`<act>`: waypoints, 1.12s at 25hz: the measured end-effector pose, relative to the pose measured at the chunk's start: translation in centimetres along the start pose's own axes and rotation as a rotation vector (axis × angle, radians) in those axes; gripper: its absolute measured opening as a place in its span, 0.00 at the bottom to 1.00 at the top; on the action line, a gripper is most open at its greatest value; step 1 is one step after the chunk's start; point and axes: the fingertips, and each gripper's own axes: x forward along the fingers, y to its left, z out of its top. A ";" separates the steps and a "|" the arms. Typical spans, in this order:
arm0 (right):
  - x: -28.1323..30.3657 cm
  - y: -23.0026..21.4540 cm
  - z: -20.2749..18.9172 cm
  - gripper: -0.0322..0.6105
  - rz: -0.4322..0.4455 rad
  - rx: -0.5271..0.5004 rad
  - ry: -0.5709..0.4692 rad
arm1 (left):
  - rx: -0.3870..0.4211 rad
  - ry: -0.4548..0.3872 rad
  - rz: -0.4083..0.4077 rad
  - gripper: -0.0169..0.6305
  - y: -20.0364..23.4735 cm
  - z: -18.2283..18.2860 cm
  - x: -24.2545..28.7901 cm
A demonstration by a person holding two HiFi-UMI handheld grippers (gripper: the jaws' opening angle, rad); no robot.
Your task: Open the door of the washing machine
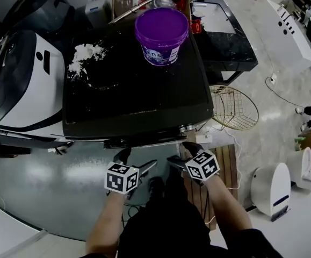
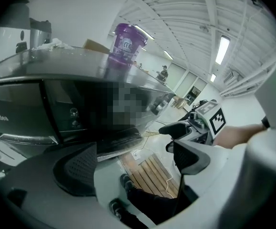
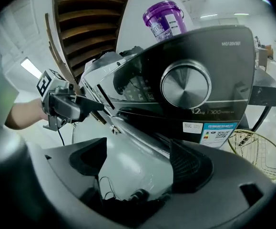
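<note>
**A:** Where is the door, seen from the jaws?

**B:** The washing machine [image 1: 139, 106] stands straight ahead of both grippers. Its dark panel with the round knob [image 3: 185, 84] is ahead of the right gripper [image 3: 138, 163] and a little above its jaws. I judge the door is in the front face under that panel, so ahead and lower. I cannot make out a handle.

**A:** And the jaws?

**B:** The left gripper [image 2: 133, 166] and the right one both have their jaws apart, with nothing between the pads.

**A:** Which is nearer?

**B:** The right one, I think. The front edge of the machine runs crosswise to both pairs of jaws.

**A:** Is anything in the way?

**B:** No. The purple bucket [image 1: 161, 34] and the white powder [image 1: 85, 58] lie on the top, well beyond the jaws. The wire basket [image 1: 234, 107] and the wooden pallet [image 1: 228, 165] are to the right of the right jaws.
</note>
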 end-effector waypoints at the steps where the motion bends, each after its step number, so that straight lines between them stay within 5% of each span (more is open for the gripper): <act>1: 0.3 -0.4 -0.4 0.70 -0.006 -0.008 0.016 | -0.013 0.000 0.001 0.84 0.1 -0.1 0.3; 12: 4.4 -4.2 -1.7 0.66 -0.012 -0.096 0.140 | -0.045 0.040 0.013 0.84 1.0 -1.0 3.0; 19: 6.8 -5.2 -3.2 0.61 -0.007 -0.326 0.306 | -0.085 0.046 0.019 0.84 1.8 -1.1 4.1; 28: 7.9 -5.9 -5.0 0.53 -0.044 -0.437 0.391 | -0.131 0.035 0.014 0.84 1.8 -1.5 4.0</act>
